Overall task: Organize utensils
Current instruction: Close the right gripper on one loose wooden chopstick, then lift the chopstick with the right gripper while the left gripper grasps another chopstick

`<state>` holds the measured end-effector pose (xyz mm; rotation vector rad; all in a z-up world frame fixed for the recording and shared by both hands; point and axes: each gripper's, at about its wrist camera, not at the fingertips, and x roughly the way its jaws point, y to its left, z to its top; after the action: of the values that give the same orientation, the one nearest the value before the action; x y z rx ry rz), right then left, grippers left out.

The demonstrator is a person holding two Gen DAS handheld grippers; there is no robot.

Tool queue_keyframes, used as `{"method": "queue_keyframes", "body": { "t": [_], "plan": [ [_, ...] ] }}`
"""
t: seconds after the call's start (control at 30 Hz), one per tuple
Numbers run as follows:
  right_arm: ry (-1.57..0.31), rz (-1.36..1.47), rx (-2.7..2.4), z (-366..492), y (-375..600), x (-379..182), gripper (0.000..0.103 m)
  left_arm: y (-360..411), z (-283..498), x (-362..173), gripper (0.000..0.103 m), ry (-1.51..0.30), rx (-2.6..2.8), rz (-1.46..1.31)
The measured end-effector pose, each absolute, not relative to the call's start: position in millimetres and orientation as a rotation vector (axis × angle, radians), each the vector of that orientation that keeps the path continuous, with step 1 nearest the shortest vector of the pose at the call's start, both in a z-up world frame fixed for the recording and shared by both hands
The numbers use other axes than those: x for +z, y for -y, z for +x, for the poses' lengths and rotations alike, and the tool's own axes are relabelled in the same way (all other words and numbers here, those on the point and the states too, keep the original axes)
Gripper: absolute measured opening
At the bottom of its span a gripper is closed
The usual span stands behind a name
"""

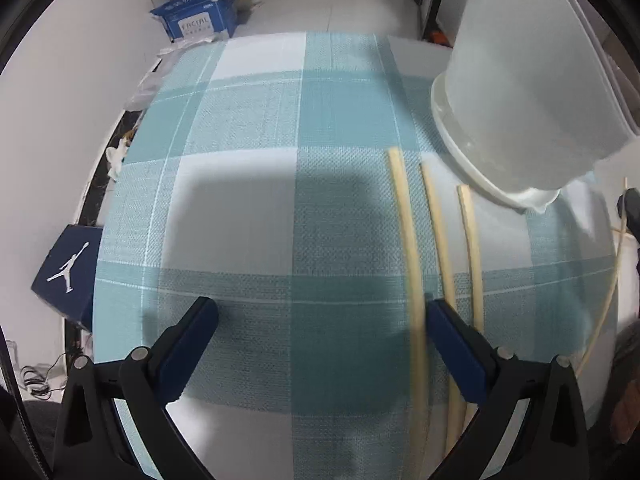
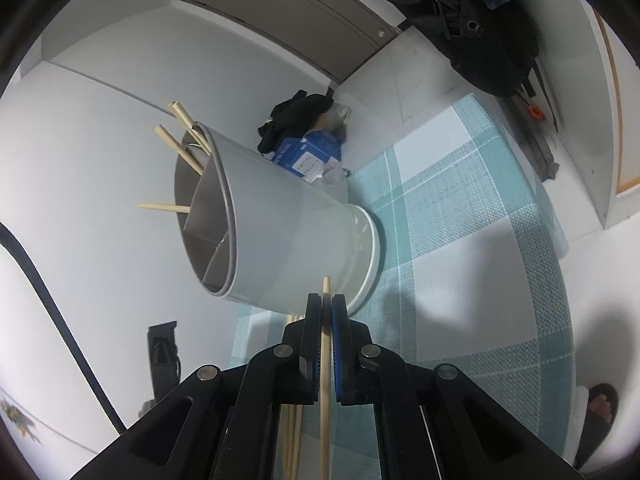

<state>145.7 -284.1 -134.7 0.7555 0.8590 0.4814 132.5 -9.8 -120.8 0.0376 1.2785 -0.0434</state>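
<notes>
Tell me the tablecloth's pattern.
Teal-and-white plaid tablecloth, clearest in the left wrist view.

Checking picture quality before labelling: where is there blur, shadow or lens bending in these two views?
Left wrist view: the chopsticks smear near the bottom, a big shadow darkens the tablecloth, and the fisheye bows the cloth's edges. Right wrist view: the holder looks sharp but leans from lens bending; soft shadows cross the cloth; the black bag is blurred.
</notes>
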Motion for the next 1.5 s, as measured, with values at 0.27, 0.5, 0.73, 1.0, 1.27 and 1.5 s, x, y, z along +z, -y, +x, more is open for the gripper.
{"method": "queue_keyframes", "body": {
  "t": [0.27, 0.5, 0.73, 1.0, 1.27, 1.5],
  "plan": [
    [-0.848, 0.734, 0.481, 141.2, 280.7, -130.5, 0.004, 18.8, 139.0, -113.7, 0.097, -1.261, -0.081, 0.082],
    [-0.842, 0.726, 0.471, 140.9, 281.8, -128.6, 0.004, 13.7, 161.4, -114.3, 0.078, -1.253, -0.056, -0.019],
    [-0.841, 0.733, 0.471, 142.0, 283.9, -128.1, 0.004, 21.0, 170.3, -110.4, 0.047, -1.226, -0.047, -0.015],
    [-0.841, 0.729, 0.473, 145.9, 284.5, -128.2, 0.004, 12.3, 172.3, -105.4, 0.003, -1.248, -0.082, -0.122],
    [-0.781, 0.671, 0.476, 137.5, 281.9, -114.8, 0.004, -9.6, 156.9, -74.9, 0.003, -1.118, -0.081, -0.307],
    [-0.702, 0.564, 0.466, 118.5, 272.1, -93.6, 0.004, -9.2, 127.6, -33.6, 0.003, -0.942, -0.114, -0.35]
  ]
}}
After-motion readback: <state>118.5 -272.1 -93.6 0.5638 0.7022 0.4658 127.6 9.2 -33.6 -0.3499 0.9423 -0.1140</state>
